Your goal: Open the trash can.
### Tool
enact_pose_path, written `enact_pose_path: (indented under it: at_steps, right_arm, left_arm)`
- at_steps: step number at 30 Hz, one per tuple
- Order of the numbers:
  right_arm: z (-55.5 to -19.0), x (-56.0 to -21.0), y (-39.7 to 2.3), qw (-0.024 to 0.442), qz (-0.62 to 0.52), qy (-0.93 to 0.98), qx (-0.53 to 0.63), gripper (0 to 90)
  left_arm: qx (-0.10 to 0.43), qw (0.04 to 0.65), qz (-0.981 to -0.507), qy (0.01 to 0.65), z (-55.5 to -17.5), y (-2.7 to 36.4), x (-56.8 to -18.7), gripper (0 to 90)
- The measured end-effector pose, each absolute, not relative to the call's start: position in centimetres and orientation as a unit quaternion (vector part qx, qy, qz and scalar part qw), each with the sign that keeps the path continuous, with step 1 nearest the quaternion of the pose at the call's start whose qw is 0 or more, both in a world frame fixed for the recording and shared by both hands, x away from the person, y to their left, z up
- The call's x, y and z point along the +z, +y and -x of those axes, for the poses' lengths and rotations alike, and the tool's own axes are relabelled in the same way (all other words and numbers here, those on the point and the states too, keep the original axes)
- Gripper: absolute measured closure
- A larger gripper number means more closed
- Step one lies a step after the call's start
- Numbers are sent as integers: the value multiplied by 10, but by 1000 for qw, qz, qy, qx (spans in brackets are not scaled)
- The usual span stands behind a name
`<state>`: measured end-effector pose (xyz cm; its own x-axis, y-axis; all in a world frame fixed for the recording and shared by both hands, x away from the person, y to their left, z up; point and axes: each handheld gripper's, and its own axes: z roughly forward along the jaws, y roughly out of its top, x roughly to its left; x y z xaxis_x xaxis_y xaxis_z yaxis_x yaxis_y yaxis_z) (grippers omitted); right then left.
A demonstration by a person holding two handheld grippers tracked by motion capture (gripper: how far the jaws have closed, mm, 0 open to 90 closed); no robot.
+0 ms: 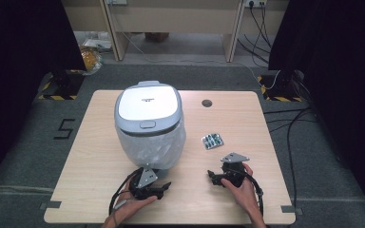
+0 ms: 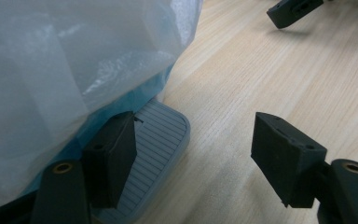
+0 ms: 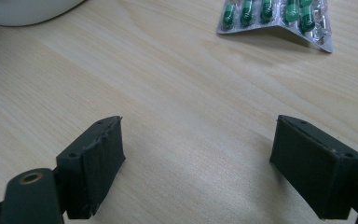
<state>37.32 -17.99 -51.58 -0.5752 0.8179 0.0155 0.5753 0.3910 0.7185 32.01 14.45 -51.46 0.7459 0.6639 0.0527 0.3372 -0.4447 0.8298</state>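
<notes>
Both spread wide, gripping nothing: left gripper (image 2: 193, 154) beside bin pedal (image 2: 154, 154); right gripper (image 3: 198, 163) short of pill blister (image 3: 275, 18).

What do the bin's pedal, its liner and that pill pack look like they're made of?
Pedal: probably moulded grey plastic, matt, with ribbed grooves. Liner: thin translucent plastic film, going by its creases and soft shine. Pill pack: a blister strip, seemingly silvery foil with clear glossy bubbles over green capsules; one end is bent up.
</notes>
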Motion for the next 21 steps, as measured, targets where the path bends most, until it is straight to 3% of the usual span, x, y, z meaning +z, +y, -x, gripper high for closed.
enact_pose_path:
  at_steps: [21]
  right_arm:
    - [-375,-517,-185,176,-430,811,355,152]
  left_arm:
    - [186,402,-849,288,-321,143,-521,303]
